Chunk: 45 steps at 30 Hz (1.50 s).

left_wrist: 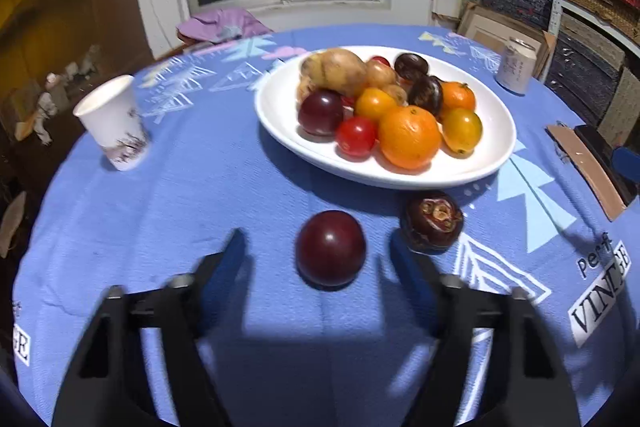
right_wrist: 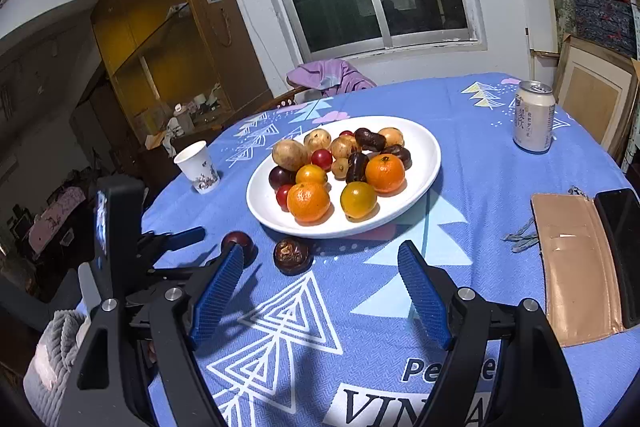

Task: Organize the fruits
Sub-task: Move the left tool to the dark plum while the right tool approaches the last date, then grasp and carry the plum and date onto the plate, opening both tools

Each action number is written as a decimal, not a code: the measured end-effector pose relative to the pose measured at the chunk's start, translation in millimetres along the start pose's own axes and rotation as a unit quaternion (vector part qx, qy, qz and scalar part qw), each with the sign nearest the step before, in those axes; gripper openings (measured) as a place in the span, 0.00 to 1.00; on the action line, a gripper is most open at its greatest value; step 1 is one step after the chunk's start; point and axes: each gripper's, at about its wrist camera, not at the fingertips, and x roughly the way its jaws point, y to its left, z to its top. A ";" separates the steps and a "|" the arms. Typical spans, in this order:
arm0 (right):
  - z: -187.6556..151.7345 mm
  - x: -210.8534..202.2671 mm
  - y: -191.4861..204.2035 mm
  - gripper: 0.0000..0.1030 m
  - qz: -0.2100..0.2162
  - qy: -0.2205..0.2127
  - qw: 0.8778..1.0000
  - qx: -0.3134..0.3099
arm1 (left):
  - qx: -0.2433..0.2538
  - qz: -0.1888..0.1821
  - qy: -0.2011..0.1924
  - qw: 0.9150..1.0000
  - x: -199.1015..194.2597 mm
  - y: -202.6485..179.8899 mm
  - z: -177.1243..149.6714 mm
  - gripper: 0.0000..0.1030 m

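1. White plate point(left_wrist: 280, 131) taken as landmark: heaped with oranges, tomatoes, plums, potatoes and dark wrinkled fruit, evidently the collecting spot for the sorting.
2. Just outside the plate's near rim, on the blue tablecloth point(left_wrist: 200, 187): one dark red plum point(left_wrist: 330, 247), and beside it, closer to the rim, a wrinkled brown fruit point(left_wrist: 432, 221). Both still off the plate, so probably next to be gathered.
3. Left gripper point(left_wrist: 316, 247) lowered in front of the plate, straddling the plum, pads clear of its skin on both sides: released, nothing grasped, set up for a pinch across the widest part.
4. Right gripper point(right_wrist: 320, 267) parked short of the plate, spread wide over bare cloth, empty, likely waiting.
5. Paper cup point(left_wrist: 112, 123) and drink can point(left_wrist: 515, 65) well away from the plate on opposite sides, out of the working path.
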 end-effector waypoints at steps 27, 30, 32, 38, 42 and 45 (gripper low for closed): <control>-10.0 123.6 60.2 0.57 -0.047 0.125 0.985 -0.111 | -0.012 0.090 0.030 0.995 11.2 24.4 1.2 0.70; -8.6 127.0 62.5 0.49 -0.041 0.126 0.985 -0.111 | -0.022 0.078 0.037 0.996 12.6 27.6 0.3 0.69; -7.6 128.7 62.4 0.47 -0.041 0.127 0.985 -0.107 | -0.038 0.060 0.046 0.996 15.1 31.8 -1.1 0.69; -6.0 130.1 57.8 0.39 -0.042 0.129 0.986 -0.093 | -0.030 0.049 0.045 0.997 16.2 25.6 -2.0 0.63; -5.6 130.3 57.6 0.39 -0.042 0.128 0.987 -0.092 | -0.022 0.053 0.044 0.997 16.5 20.9 -1.6 0.39; -5.7 130.3 57.4 0.39 -0.042 0.128 0.987 -0.092 | -0.017 0.054 0.041 0.998 15.1 17.9 -1.3 0.36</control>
